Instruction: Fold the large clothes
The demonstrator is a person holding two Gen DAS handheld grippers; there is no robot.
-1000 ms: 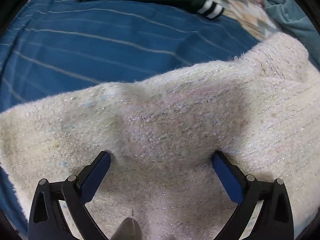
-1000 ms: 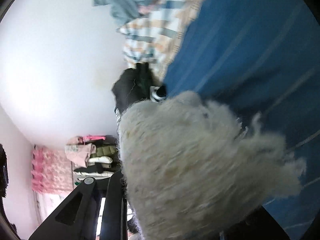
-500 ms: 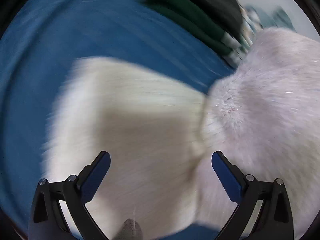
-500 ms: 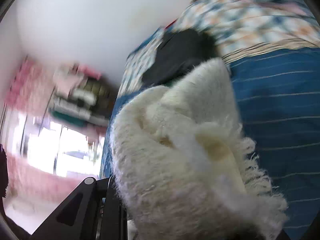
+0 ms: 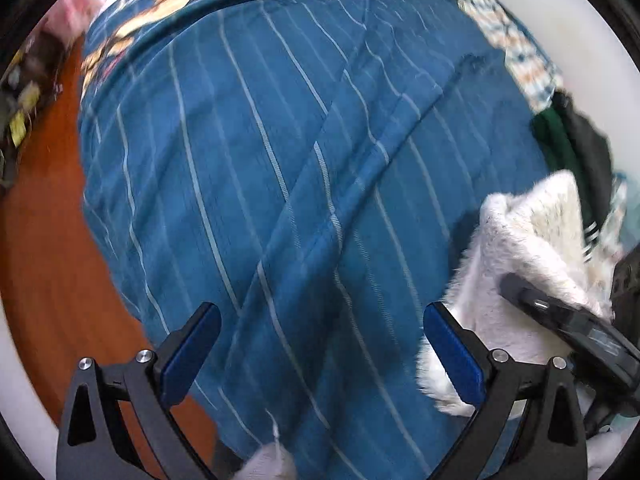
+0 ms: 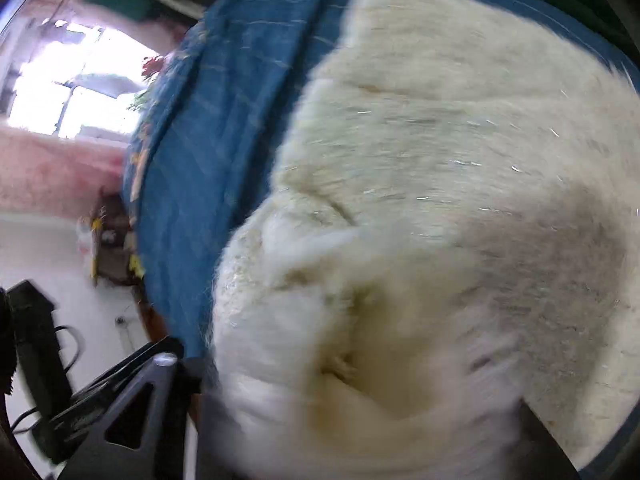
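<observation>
Though fluffy and limp, the cream sweater (image 6: 440, 184) lies bunched between the opening right tool (image 6: 360, 420); left tool (image 5: 320, 352) gapes empty; grasp the thick hem.

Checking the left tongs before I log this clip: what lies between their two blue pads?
Only the striped blue bedspread, seen in the left wrist view. The fluffy white garment lies outside the right-hand pad.

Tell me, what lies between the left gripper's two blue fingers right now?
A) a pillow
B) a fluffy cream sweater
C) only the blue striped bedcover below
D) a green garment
C: the left gripper stands wide open over the blue striped bedcover, with the fluffy cream sweater off to its right.
</observation>
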